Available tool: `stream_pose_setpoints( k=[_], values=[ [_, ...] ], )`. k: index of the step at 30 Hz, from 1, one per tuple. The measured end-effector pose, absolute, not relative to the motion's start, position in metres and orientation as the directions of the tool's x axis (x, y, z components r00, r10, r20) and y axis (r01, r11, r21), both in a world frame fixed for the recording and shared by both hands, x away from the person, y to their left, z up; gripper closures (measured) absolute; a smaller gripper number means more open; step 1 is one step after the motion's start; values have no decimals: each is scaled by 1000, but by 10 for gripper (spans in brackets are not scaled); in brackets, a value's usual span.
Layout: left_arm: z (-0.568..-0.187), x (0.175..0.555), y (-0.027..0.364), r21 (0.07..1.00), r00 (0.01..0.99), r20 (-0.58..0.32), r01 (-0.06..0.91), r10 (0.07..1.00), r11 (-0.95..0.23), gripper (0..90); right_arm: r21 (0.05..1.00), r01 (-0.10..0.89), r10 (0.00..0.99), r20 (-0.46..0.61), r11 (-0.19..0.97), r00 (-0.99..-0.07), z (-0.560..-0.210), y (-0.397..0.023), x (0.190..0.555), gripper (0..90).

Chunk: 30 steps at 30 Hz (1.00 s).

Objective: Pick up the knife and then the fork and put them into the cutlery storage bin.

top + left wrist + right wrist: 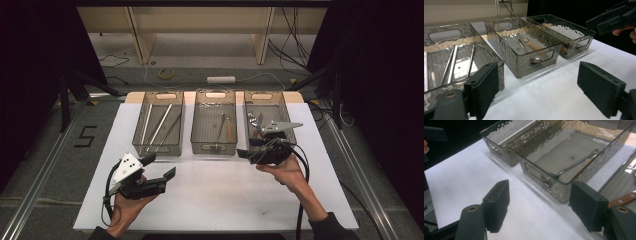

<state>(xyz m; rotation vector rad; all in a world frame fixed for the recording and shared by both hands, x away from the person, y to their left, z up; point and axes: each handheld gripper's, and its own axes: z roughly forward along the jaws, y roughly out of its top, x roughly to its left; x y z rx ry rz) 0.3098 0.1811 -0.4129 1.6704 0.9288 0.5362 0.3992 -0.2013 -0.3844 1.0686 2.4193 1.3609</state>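
Left gripper (162, 167) hovers over the white table (215, 195), near the left bin (160, 127), jaws apart, empty. Right gripper (247, 154) at the right bin's (270, 117) near end (cutlery inside), jaws wide, empty.

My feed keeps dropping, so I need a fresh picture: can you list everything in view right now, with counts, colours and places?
bins: 3, smoky clear plastic, in a row at the far side of the white table top, left bin, middle bin, right bin
long metal rods: at least 3, silver, lying lengthwise in the left bin
spoon: 1, silver, in the middle bin
wood-handled utensil: 1, brown, in the middle bin beside the spoon
cutlery: count unclear, silver with one brown handle, in the right bin
table top: 1, white
tape roll: 1, yellow, on the floor beyond the table
left tool: 1, black, jaws open, over the near left of the table
right tool: 1, black, jaws open, at the near end of the right bin
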Motion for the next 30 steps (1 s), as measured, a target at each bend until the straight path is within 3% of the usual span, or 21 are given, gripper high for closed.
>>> stream_pose_setpoints(
  k=[17, 30],
  values=[
    [-413, 308, 183, 948, 593, -113, 305, 797, -93, 174, 815, 477, 593, 215, 330, -776, -404, -195, 367, 296],
    [-414, 308, 182, 946, 596, -116, 309, 794, -94, 174, 826, 472, 606, 212, 308, -766, -418, -210, 350, 297]
  ],
)
